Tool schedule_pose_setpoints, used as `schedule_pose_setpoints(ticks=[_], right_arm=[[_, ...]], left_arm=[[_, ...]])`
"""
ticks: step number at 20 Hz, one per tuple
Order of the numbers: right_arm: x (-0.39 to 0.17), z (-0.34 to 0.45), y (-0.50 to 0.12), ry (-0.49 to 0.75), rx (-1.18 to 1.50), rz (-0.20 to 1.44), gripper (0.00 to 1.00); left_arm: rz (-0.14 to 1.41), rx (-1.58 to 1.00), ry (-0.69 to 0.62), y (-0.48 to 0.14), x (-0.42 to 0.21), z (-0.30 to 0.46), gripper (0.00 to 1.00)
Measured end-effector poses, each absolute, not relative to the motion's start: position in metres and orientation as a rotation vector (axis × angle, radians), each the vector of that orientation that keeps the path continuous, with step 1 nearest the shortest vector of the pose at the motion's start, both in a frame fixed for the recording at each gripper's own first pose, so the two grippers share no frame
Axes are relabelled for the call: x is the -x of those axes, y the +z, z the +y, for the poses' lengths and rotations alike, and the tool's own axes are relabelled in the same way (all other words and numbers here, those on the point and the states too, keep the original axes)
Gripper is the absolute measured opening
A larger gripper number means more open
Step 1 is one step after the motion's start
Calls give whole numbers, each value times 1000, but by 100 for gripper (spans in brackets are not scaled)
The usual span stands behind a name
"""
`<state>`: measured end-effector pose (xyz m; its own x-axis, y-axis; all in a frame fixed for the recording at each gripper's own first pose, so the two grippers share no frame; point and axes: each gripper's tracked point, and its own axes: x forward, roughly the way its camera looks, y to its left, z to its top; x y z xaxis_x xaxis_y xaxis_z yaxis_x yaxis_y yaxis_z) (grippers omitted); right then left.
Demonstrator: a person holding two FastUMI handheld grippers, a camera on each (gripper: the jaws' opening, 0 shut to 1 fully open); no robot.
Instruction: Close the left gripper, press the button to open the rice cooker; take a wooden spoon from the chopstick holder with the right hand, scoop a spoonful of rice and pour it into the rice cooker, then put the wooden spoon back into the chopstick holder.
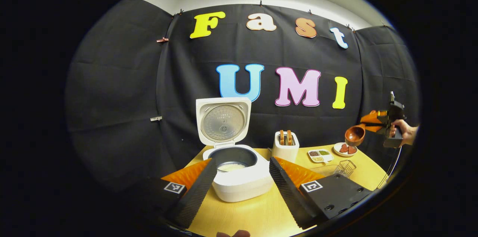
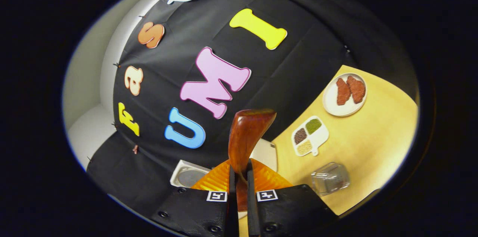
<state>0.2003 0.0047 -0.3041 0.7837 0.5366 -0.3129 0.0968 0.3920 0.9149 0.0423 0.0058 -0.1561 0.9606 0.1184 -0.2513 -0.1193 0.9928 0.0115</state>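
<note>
Toaster (image 1: 285,145) beside open rice cooker (image 1: 239,170)

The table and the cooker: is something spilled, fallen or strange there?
No spill or damage shows. The rice cooker stands open with rice inside, its lid upright. The right gripper holds the wooden spoon in the air, tilted. The dishes sit flat on the table.

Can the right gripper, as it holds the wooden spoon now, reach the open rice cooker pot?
Probably yes. The rice cooker has its lid up and the pot is uncovered. The right gripper holds the wooden spoon high at the table's far right side. Only the toaster stands between, and it is low.
</note>
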Motion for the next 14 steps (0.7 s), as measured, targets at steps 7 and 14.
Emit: schedule_pose_setpoints(ticks=[7, 14], right_arm=[[-196, -21, -404, 189, -814, 716, 14], [-202, 7, -440, 200, -565, 703, 14]], left_arm=[[272, -1, 178, -143, -37, -3, 97], [294, -47, 244, -133, -15, 2, 97]])
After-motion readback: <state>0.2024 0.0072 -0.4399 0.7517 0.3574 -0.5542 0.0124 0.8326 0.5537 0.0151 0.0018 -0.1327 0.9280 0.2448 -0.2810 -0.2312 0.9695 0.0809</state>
